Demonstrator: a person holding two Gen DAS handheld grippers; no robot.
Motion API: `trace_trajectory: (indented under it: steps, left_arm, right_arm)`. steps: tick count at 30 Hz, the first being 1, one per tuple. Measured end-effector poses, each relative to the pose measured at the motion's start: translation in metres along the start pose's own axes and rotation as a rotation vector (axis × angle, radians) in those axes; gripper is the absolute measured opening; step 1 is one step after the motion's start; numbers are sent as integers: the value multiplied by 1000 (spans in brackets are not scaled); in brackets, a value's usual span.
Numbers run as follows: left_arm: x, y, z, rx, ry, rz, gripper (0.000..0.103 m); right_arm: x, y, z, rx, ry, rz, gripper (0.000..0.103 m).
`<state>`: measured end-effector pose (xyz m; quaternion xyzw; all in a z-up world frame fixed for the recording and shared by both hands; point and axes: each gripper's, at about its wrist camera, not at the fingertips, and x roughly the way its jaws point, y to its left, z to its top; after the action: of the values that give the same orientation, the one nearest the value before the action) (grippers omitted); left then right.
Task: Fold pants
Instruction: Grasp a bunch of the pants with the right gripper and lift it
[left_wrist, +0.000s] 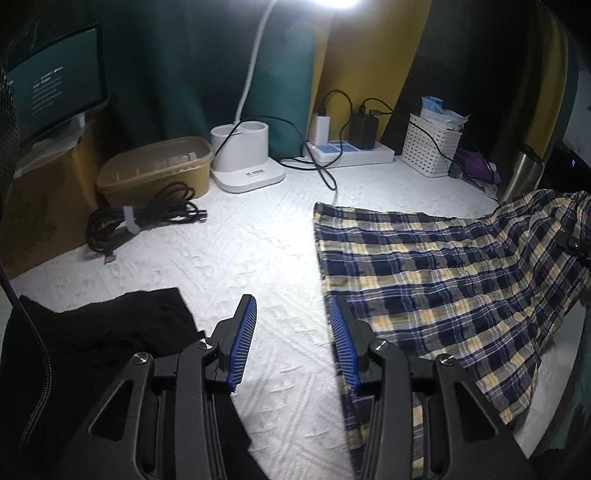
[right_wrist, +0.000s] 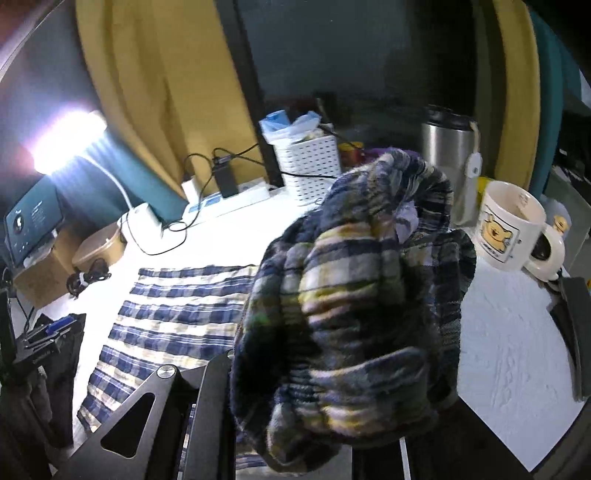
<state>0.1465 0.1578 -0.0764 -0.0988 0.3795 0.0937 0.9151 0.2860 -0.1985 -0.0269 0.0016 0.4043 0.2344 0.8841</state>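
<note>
The plaid pants (left_wrist: 424, 266), navy, yellow and white, lie spread on the white table cover (left_wrist: 240, 240), and their right end rises off the table toward the upper right. My left gripper (left_wrist: 291, 301) hovers open at the pants' left edge, with nothing between its blue pads (left_wrist: 243, 332). In the right wrist view a bunched wad of the plaid pants (right_wrist: 351, 295) hangs in front of the camera. My right gripper (right_wrist: 317, 387) is shut on that wad, and the cloth hides its fingertips. The rest of the pants (right_wrist: 177, 314) trails flat to the left.
A black cloth (left_wrist: 103, 332) lies at front left. Along the back stand a tan tub (left_wrist: 155, 170), a coiled cable (left_wrist: 140, 218), a lamp base (left_wrist: 243, 155), a power strip (left_wrist: 351, 153) and a white basket (left_wrist: 430, 147). A steel tumbler (right_wrist: 448, 155) and a bear mug (right_wrist: 511, 229) stand at the right.
</note>
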Motion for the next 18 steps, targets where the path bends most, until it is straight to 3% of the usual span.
trace_trajectory:
  steps: [18]
  left_arm:
    - [-16,42,-11,-37,-22,2,41]
  right_arm:
    - [39,99,-6,-136,90,89,19]
